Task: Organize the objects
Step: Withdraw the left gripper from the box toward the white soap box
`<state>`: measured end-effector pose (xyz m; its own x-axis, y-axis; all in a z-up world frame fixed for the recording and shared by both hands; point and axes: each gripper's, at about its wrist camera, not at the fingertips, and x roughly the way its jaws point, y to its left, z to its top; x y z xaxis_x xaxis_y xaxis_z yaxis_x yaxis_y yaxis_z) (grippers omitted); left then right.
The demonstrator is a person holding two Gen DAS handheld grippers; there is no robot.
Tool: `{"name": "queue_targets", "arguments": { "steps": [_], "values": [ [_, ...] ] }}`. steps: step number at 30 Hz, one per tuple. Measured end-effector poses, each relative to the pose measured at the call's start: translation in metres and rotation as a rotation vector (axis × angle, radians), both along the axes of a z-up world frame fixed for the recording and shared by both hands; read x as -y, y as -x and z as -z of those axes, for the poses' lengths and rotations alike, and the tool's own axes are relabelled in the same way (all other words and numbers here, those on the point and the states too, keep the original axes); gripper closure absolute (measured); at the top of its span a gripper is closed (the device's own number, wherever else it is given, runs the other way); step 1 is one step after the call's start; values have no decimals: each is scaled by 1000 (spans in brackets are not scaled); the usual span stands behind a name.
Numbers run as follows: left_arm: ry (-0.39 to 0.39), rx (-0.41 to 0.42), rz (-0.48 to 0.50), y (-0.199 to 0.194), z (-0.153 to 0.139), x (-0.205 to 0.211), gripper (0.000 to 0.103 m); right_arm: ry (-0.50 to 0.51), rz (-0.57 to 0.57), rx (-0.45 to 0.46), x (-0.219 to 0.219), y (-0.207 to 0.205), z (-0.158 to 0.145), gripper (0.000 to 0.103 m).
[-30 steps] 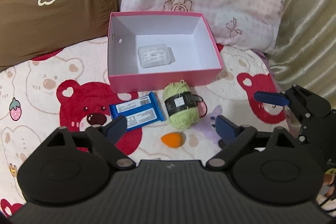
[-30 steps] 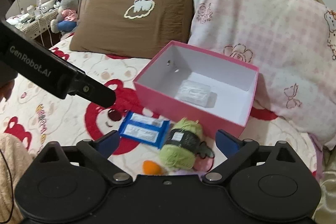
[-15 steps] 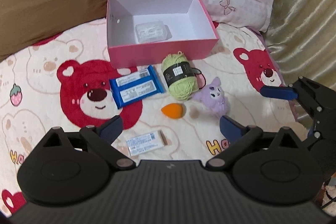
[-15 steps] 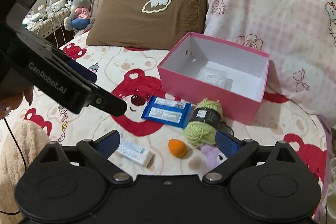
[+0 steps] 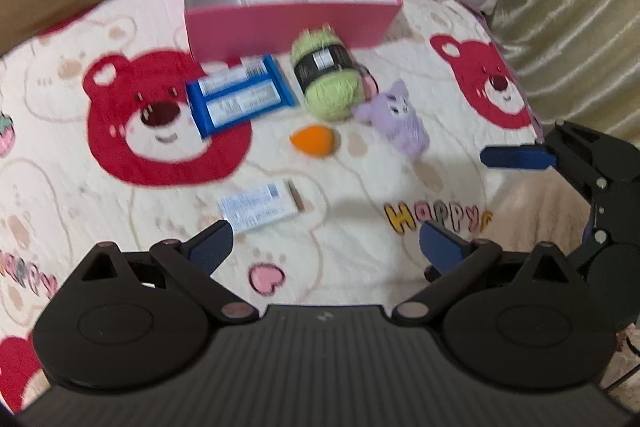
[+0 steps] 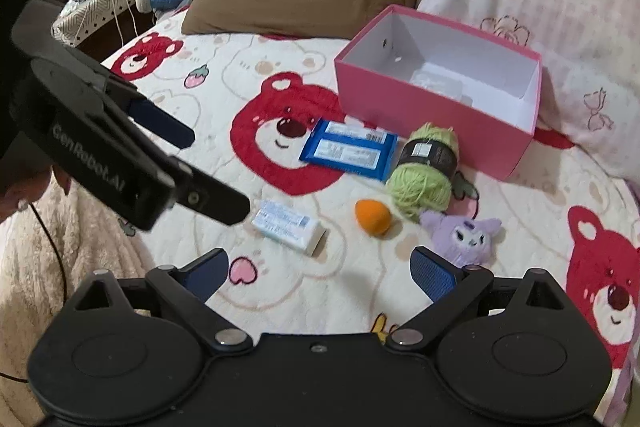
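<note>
Bed: I see a bear-print bedspread (image 6: 248, 67).
On it: pink box (image 6: 424, 115), blue packet (image 6: 348, 149), green yarn (image 6: 426, 173), orange sponge (image 6: 373, 217), purple plush (image 6: 464, 237), small white box (image 6: 288, 225), pillows.

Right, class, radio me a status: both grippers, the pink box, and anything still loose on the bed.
Left gripper open, empty. Right gripper open, empty. Pink box holds one clear packet. Yarn, blue packet, orange sponge, purple plush, white carton still out.
</note>
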<state>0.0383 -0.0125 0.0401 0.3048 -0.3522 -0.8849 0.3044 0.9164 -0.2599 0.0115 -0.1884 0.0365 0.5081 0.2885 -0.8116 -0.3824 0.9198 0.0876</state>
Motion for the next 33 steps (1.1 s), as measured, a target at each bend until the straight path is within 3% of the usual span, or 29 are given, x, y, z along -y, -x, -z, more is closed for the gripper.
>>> {"name": "queue_targets", "arguments": {
  "steps": [13,24,33],
  "values": [
    [-4,7,-38,12,23,-12,2,22,-11,-41,-16,5,17,4],
    [-56,70,-133,9,56,-20,4,-3,27,-39,-32,2,48,4],
    [-54,56,-179,-8,82,-23,7,-64,124,-30,-33,-16,78,5]
  ]
}}
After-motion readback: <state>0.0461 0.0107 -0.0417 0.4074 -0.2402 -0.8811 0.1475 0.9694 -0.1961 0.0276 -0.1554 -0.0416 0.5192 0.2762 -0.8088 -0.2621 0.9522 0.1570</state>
